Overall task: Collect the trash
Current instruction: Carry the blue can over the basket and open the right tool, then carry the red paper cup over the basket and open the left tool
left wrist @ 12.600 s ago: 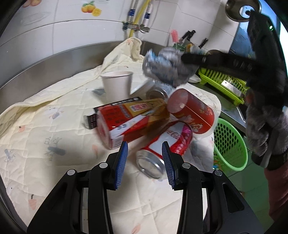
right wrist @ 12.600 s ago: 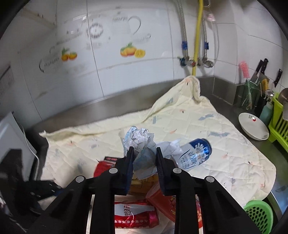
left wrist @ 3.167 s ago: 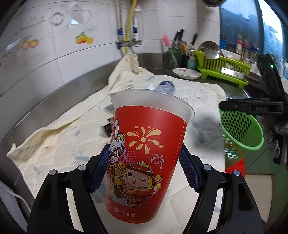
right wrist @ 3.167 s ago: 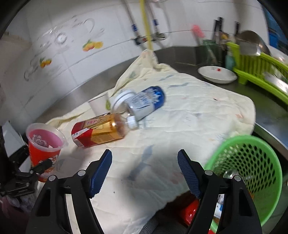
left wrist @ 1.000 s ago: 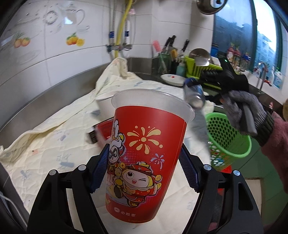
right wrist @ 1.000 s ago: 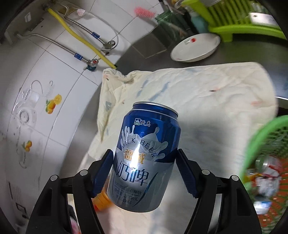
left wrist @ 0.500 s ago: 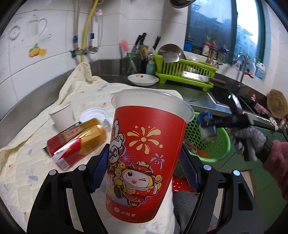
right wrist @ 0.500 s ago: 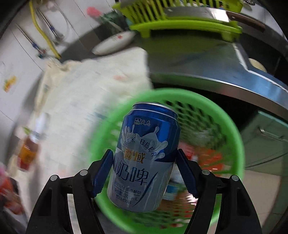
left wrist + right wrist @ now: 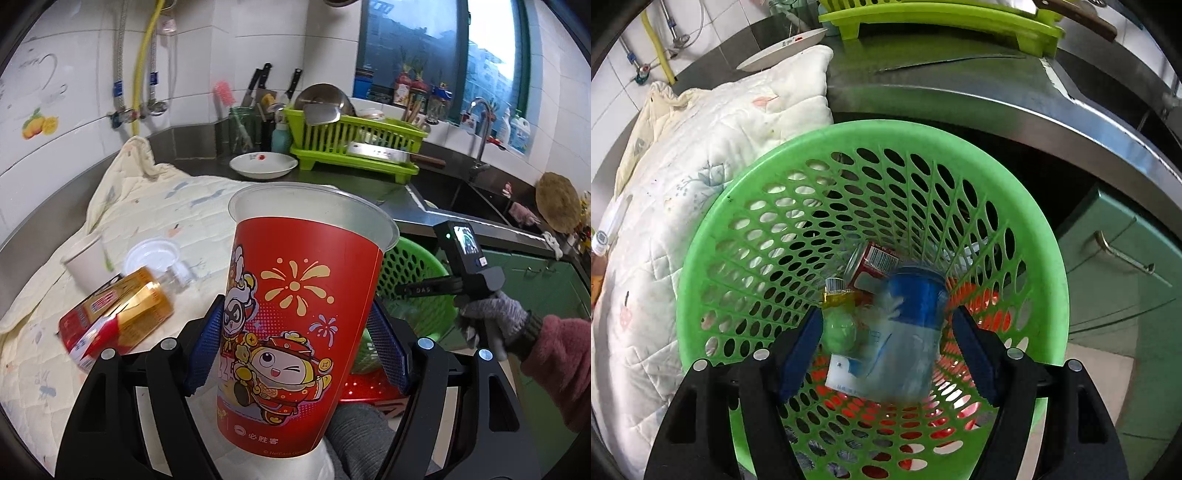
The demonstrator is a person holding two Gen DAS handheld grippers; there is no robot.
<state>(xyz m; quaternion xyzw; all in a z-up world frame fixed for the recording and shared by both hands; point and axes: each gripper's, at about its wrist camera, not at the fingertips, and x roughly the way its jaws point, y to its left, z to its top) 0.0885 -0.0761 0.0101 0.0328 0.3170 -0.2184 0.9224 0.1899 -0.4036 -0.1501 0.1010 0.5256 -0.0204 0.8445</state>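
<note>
My left gripper point(image 9: 295, 349) is shut on a red cartoon-printed plastic cup point(image 9: 295, 332), held upright above the quilted cloth point(image 9: 147, 206). My right gripper point(image 9: 888, 343) is open, right over the green basket point(image 9: 713, 258). A blurred blue beer can point(image 9: 912, 325) is falling free between the pads into the basket, onto a red can point(image 9: 875, 262) and other trash. In the left wrist view the right gripper point(image 9: 424, 290) hovers over the basket point(image 9: 410, 280). A red-labelled tea bottle point(image 9: 114, 314), a white paper cup point(image 9: 88, 262) and a clear lid point(image 9: 151, 256) lie on the cloth.
A white plate point(image 9: 262, 166), a green dish rack point(image 9: 354, 147), knives and a brush stand on the steel counter behind. A sink with a tap point(image 9: 480, 122) is at the right. A red stool point(image 9: 369, 387) carries the basket. Green cabinet doors point(image 9: 1126, 258) are beside it.
My right gripper has opened over the basket and let go of the blue can, which now drops in. My left gripper still holds the red cup and has swung right toward the basket.
</note>
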